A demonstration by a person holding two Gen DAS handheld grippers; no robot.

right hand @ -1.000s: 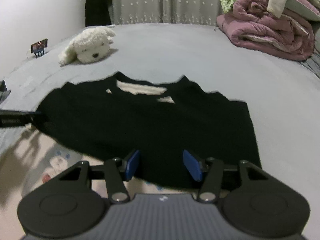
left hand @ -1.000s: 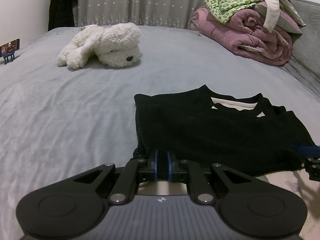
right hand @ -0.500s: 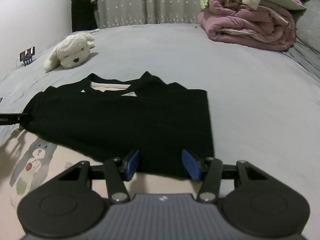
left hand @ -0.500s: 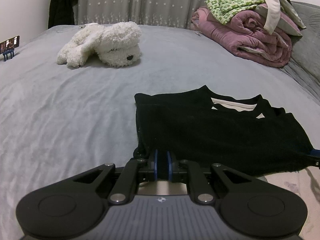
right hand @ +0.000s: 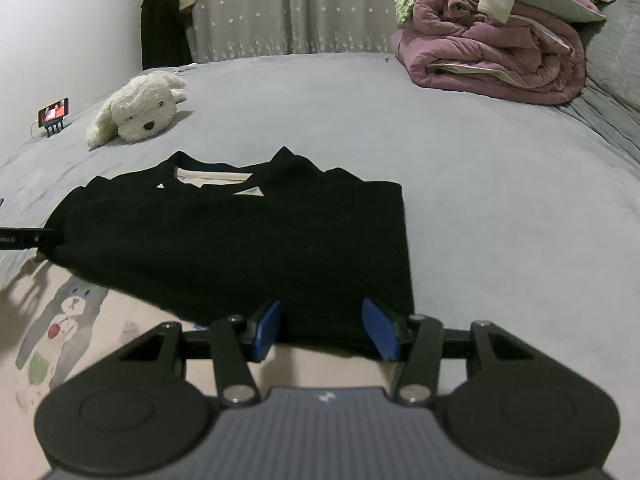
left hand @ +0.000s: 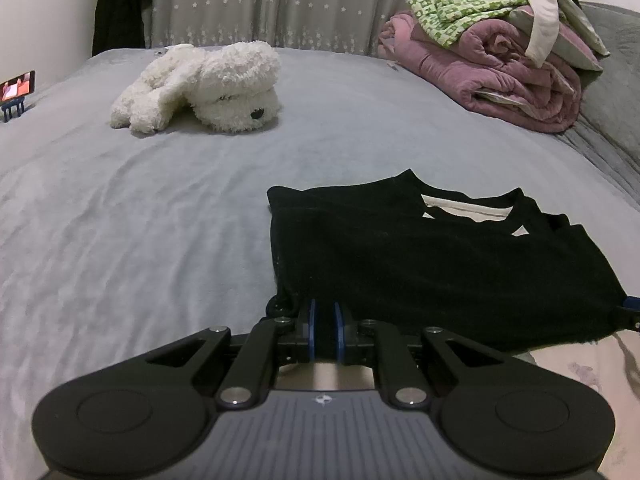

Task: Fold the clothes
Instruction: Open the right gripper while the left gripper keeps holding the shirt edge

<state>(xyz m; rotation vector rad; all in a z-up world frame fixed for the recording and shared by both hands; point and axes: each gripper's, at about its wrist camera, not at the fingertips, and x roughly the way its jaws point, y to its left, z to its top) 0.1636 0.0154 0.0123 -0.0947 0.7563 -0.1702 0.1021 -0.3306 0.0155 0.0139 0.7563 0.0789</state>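
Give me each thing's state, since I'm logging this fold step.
Black shirt: folded, flat on bed.
Left claw: shut on shirt's near edge.
Right claw: open, shirt's hem between its fingers.
Plush dog: lying down.
Phone: screen lit, on stand.
Pink quilt: folded, clothes piled on top.

- The right gripper (right hand: 326, 330) has shifted sideways along the near hem of the black garment (right hand: 240, 236), from mid-hem to the hem's right corner.
- In the left wrist view, the right gripper's tip (left hand: 631, 309) has retreated to the frame's right edge.
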